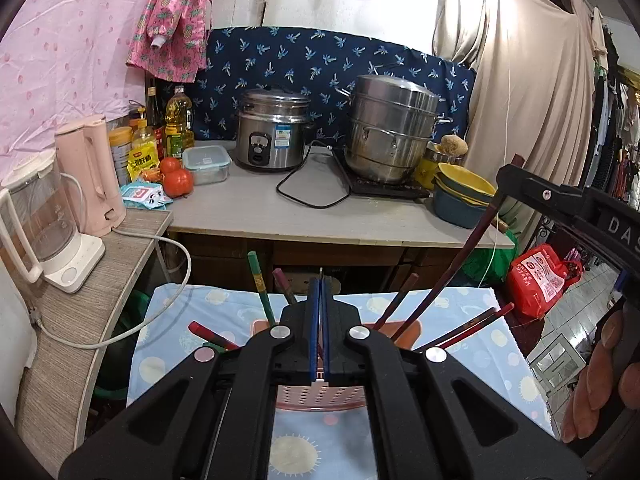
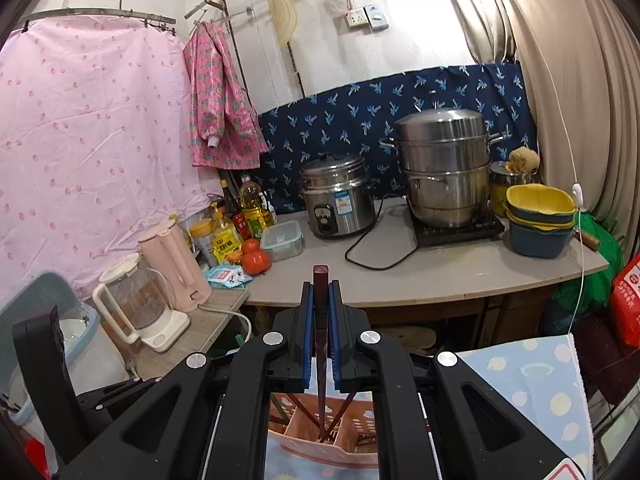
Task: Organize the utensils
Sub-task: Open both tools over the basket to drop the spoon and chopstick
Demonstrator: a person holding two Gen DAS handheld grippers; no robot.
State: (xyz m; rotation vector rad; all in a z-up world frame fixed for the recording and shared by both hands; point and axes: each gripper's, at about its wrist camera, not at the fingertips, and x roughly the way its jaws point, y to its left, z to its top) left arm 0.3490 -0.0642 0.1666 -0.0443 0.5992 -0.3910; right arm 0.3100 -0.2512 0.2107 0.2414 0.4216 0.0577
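The right gripper (image 2: 321,328) clamps a dark chopstick (image 2: 320,344) upright, tip over the pink holder (image 2: 320,452) for dropping in, while the left gripper (image 1: 319,320), pinched together empty, hovers over it.

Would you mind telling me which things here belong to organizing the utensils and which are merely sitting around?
Belonging to the job:
- dark red chopstick clamped in the right gripper
- pink slotted utensil holder
- chopsticks standing in it
- left gripper, shut on nothing

Just lying about:
- rice cooker
- steamer pot
- tomatoes
- kettles
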